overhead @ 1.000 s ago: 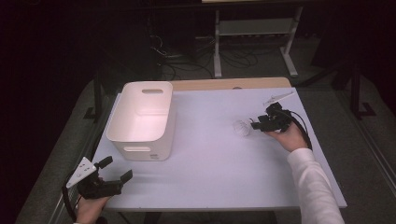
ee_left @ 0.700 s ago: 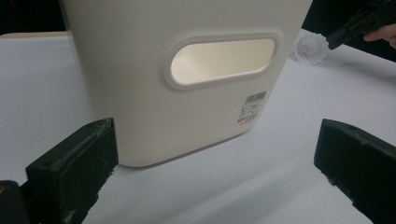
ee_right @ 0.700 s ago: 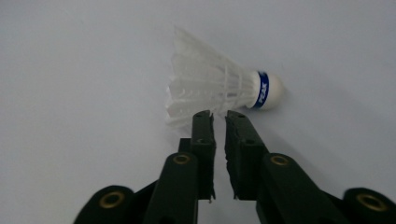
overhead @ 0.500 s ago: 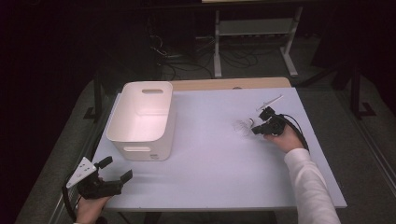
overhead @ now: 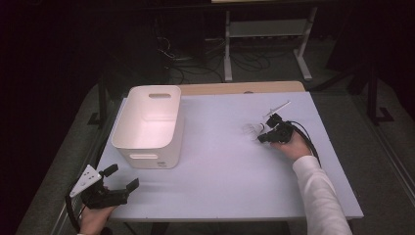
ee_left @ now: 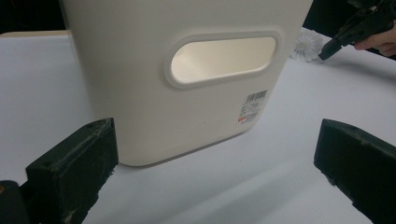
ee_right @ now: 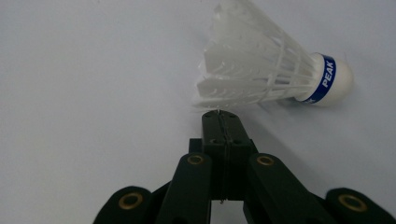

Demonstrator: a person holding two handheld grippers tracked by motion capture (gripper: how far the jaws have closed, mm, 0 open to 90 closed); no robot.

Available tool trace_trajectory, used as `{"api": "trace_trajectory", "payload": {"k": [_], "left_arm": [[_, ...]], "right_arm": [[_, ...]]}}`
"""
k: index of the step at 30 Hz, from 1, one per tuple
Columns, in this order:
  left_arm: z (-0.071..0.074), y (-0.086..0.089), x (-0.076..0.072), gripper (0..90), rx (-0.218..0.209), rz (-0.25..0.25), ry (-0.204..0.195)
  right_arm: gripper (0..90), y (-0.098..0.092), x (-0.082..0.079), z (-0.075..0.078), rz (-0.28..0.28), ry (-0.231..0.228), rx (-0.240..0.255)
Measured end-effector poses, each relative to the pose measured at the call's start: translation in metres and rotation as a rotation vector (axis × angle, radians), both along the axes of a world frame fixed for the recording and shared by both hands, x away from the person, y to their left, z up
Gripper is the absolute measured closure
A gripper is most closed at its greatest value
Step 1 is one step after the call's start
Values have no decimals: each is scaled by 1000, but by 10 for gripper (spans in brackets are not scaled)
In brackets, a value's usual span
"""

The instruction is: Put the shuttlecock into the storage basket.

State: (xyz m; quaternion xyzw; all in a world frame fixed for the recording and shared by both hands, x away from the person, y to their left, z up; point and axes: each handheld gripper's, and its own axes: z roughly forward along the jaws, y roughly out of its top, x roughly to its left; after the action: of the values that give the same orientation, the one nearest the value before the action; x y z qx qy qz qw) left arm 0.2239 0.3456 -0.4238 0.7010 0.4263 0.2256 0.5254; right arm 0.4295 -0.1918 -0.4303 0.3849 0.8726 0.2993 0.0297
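Seeing my right gripper pressed together, nipping shuttlecock feather edge; shuttlecock lying on bench just beyond tip, cork angled right

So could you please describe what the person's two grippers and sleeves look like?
Both grippers are black with blocky two-part jaws. The left gripper carries a pale grey three-cornered plate on top. The right gripper trails a black cable and has brass-coloured rivets on its linkage. The right arm wears a white long sleeve.
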Motion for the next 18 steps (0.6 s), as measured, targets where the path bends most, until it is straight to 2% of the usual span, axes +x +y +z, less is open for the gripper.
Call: {"api": "trace_trajectory", "payload": {"k": [8, 13, 18], "left_arm": [[0, -1, -1, 0, -1, -6, -5], [0, -1, -1, 0, -1, -4, -5], [0, -1, -1, 0, 1, -4, -4]], "right_arm": [[882, 7, 6, -3, 8, -34, 24], [882, 12, 11, -5, 6, -39, 29], [882, 19, 15, -1, 15, -46, 21]]}}
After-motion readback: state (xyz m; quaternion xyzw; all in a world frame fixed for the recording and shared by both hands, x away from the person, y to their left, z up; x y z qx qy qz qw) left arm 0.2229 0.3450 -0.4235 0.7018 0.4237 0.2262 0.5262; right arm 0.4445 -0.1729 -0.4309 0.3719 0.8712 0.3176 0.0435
